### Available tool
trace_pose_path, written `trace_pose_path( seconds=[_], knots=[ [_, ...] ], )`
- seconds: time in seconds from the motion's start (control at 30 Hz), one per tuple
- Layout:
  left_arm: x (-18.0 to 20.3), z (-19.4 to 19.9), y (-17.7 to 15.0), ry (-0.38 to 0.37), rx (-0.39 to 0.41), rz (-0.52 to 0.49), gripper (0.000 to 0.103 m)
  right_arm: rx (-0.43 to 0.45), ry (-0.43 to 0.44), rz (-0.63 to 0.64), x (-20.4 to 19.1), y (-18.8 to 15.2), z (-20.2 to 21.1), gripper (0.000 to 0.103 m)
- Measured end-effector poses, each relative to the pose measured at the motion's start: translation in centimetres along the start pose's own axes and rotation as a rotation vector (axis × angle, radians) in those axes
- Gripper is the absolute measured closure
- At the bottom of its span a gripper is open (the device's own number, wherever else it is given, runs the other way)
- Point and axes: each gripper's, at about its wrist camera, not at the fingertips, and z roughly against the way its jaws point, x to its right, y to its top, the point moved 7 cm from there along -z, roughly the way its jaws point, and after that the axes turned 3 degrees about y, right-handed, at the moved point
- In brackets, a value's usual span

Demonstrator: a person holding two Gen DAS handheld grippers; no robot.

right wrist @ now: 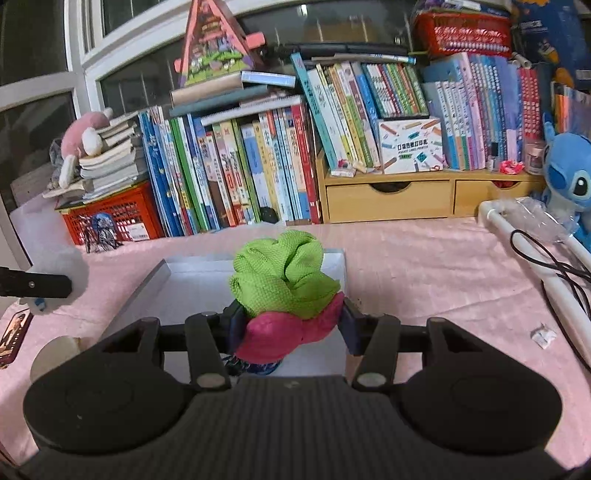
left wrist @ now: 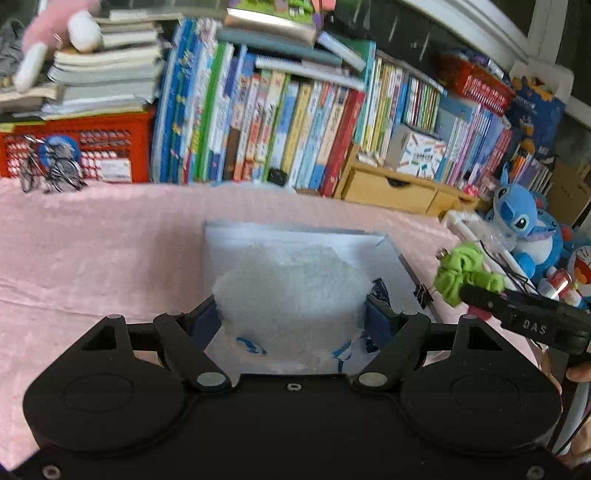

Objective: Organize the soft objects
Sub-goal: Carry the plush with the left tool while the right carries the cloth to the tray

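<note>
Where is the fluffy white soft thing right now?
The fluffy white soft object is clamped in the left gripper, above the open white box on the pink cloth.

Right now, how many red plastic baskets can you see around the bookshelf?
2. One red basket sits on the left, under a stack of books; the other red basket is perched on top of the books at upper right. More could be hidden behind the clutter.
</note>
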Motion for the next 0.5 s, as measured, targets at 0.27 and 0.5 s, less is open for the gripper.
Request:
trace_pose_path(
  seconds=[0.27, 0.5],
  knots=[
    [0.2, -5.6, 1.2, 0.028, -0.134, 0.049, 0.025, -0.130, 0.021, -0.030, -0.4, 0.8, -4.1, 0.047],
    [0.4, -9.3, 1.6, 0.072, -0.213, 0.050, 0.025, -0.210, 0.012, -0.021, -0.7, -0.2, -6.6, 0.047]
  ],
)
